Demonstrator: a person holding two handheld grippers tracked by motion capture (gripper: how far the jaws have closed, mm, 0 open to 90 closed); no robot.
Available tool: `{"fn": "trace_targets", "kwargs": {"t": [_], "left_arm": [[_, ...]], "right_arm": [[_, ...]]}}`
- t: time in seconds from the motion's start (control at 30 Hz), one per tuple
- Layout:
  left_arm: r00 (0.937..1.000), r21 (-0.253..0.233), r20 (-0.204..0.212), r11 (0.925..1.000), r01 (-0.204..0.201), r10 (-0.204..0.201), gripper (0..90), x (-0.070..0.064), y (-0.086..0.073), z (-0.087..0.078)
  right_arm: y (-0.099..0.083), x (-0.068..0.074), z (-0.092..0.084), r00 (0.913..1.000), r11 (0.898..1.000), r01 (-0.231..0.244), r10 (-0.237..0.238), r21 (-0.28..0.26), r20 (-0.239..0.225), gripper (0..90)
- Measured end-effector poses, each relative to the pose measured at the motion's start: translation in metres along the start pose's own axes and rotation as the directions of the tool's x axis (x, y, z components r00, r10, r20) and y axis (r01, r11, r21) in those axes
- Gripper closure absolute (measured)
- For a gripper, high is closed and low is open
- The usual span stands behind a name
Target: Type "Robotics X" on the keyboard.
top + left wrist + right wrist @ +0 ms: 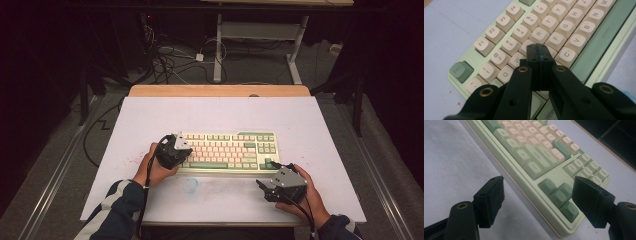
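A white sheet (150,125) is spread over the wooden counter (220,90), a faint blue smudge (190,184) is seen near its front edge, and tangled cables (165,60) are strewn on the floor behind.

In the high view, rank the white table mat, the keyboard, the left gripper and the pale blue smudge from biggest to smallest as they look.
1. White table mat
2. Keyboard
3. Left gripper, shut, over the keyboard's left end
4. Pale blue smudge, faint, so its edges are unsure
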State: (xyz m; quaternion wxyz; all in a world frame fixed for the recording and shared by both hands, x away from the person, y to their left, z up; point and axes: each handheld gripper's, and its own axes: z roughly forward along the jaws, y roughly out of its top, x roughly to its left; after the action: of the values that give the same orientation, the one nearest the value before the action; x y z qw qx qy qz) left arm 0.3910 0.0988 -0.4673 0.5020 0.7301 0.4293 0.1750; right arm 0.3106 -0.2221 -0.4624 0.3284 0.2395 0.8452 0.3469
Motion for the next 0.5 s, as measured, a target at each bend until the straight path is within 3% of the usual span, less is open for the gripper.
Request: {"fn": "trace_targets", "kwargs": {"t": [0.17,0.3,0.5], "left_arm": [[0.9999,-0.010,-0.009,0.9999,-0.008,0.008,87.3,-0.0002,0.0005,-0.0010],[0.9999,0.019,-0.008,0.9997,-0.013,0.013,87.3,0.0014,-0.0023,0.0012],[0.9996,-0.036,-0.013,0.9990,-0.027,0.027,86.9,0.0005,0.0024,-0.0080]], "right_arm": [[-0.0004,0.0002,-0.0003,1.0000,1.000,0.001,-0.001,0.001,-0.002,27.1],[-0.0008,-0.0001,-0.0005,1.0000,1.000,0.001,-0.001,0.004,-0.002,27.1],[-0.0011,-0.0002,-0.0019,1.0000,1.000,0.000,0.000,0.002,0.000,27.1]]}}
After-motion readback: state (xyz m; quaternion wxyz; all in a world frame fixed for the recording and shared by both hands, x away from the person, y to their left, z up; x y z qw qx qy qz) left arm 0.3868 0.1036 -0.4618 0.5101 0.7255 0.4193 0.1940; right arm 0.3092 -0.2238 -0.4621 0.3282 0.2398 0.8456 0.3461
